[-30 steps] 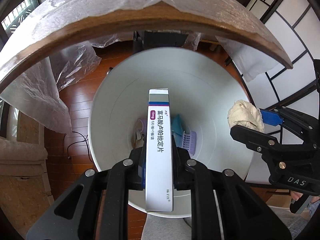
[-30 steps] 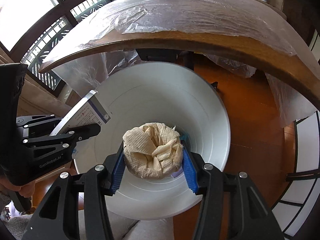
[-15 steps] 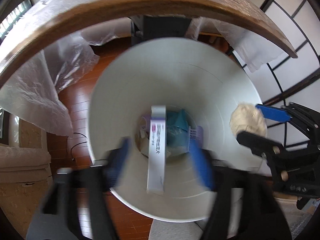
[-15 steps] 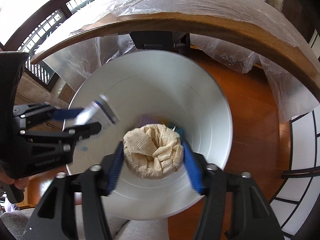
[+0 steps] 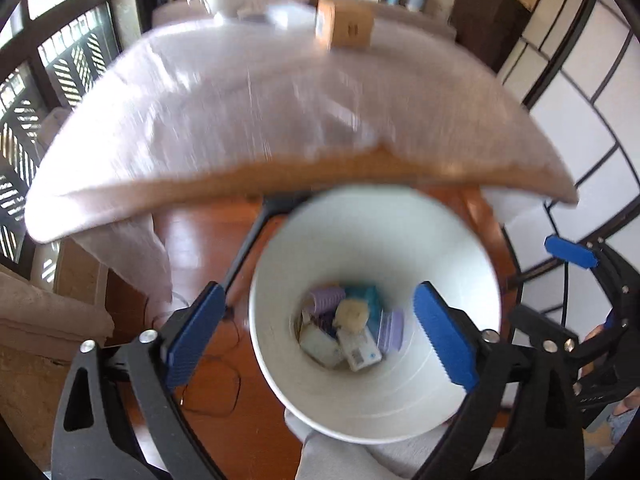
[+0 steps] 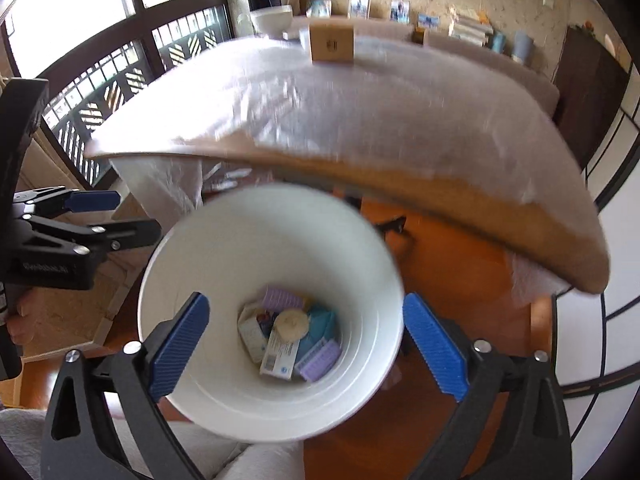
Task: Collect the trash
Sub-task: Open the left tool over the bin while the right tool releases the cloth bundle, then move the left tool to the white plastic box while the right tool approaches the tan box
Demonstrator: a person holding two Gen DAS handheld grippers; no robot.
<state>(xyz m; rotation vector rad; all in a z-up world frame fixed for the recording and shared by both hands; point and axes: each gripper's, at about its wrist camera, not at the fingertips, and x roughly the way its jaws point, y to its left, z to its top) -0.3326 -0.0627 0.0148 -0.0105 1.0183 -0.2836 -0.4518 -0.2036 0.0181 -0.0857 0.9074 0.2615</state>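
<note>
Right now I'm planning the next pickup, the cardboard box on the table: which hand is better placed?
Right, marginally. Both the left gripper and right gripper are open and empty above the bin. The cardboard box sits closer to centre in the right view.

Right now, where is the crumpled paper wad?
The crumpled paper wad lies at the bottom of the white bin, atop the other trash, between the purple roller and the medicine box.

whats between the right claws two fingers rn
Nothing held: the right claw is open, and the right wrist view shows only the white bin below, with the paper wad and medicine box lying at its bottom.
</note>
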